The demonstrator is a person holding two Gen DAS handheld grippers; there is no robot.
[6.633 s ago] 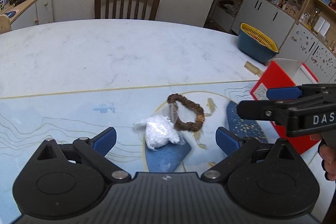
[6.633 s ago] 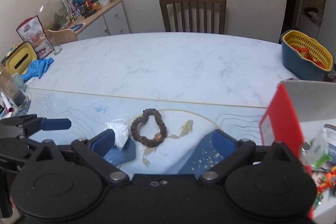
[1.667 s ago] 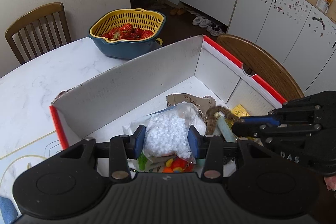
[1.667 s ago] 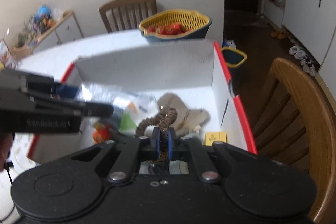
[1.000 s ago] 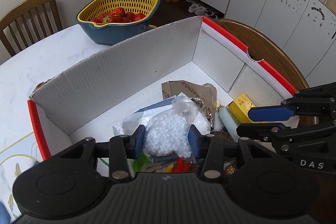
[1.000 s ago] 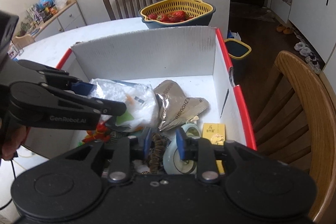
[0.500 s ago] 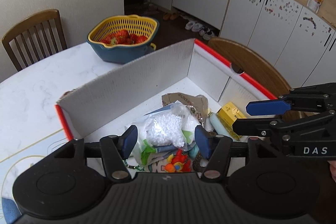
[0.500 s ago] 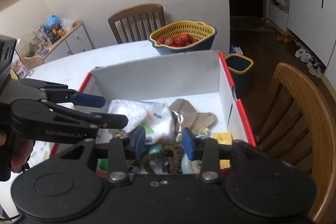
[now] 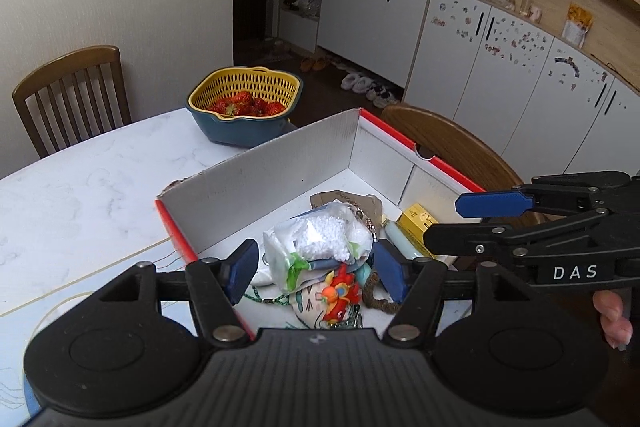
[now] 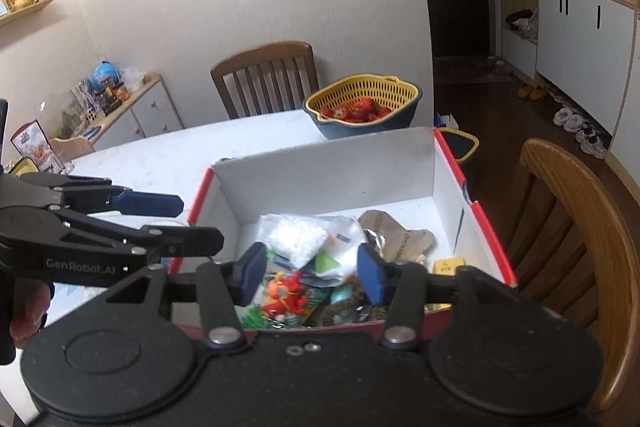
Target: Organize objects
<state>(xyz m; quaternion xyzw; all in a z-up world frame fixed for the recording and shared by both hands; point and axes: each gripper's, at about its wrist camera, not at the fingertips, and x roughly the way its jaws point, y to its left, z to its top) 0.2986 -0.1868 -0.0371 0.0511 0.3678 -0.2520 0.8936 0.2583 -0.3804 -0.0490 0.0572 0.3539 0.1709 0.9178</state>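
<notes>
Black "DAS" right hand-held gripper [image 9: 472, 223] and "GenRobot.AI" left hand-held gripper [image 10: 188, 223], both agape, empty.

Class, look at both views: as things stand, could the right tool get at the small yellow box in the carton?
Probably yes. The right tool is open and empty above the open-topped carton, and the yellow box lies uncovered by the right wall. That wall crowds it, so closing around it may be awkward.

The red-edged box [image 9: 280, 175] is open on top, its white walls fencing all four sides. Its far half, mid-frame, is bare floor; the near half is piled with a bag of white pellets [image 9: 324, 235] and small toys. Left of the box lies open table [image 9: 80, 187]; a strawberry basket [image 9: 244, 107] stands behind.
</notes>
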